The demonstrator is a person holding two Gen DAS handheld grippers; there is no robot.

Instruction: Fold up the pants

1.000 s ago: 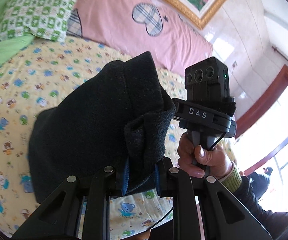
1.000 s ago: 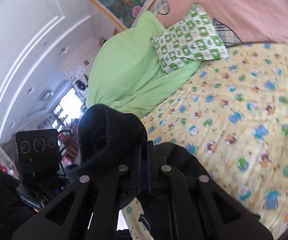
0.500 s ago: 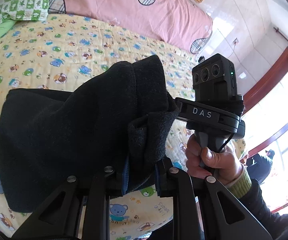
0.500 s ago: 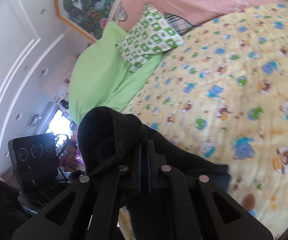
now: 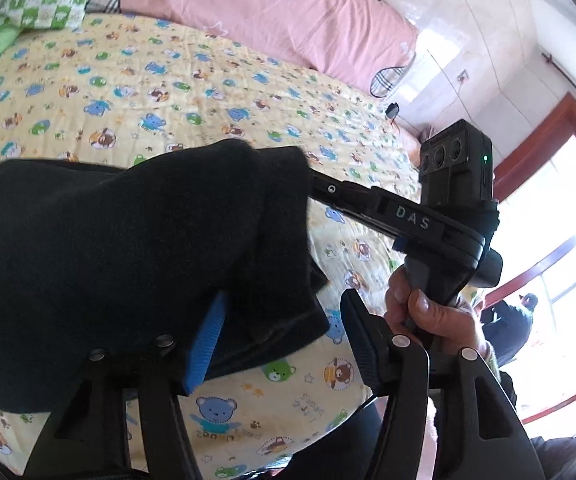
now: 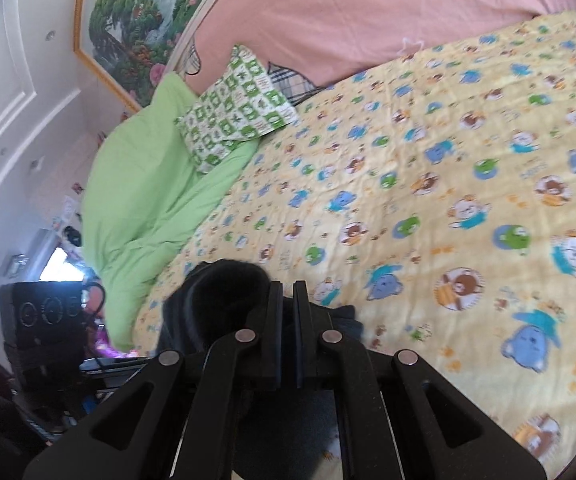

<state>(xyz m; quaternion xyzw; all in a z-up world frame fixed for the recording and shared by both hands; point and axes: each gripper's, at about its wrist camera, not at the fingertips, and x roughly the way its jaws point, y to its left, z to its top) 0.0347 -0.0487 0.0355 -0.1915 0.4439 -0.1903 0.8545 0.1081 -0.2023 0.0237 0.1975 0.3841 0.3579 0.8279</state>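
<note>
Black pants (image 5: 128, 264) draped on the bed (image 5: 168, 92) near its front edge. Left hand-held gripper (image 5: 280, 336) opening, cloth between the jaws and against only the blue pad. Right hand-held gripper (image 6: 286, 312) clamped shut on a bunched fold. Right hand (image 5: 423, 312) seen only from the left wrist; green pillow (image 6: 240, 108) cropped there. Pinched cloth blurred.

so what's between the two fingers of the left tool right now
In the left wrist view, a fold of the black pants sits between the left tool fingers, against the blue pad; the jaws are opening, with bear-print sheet showing in the gap.
</note>
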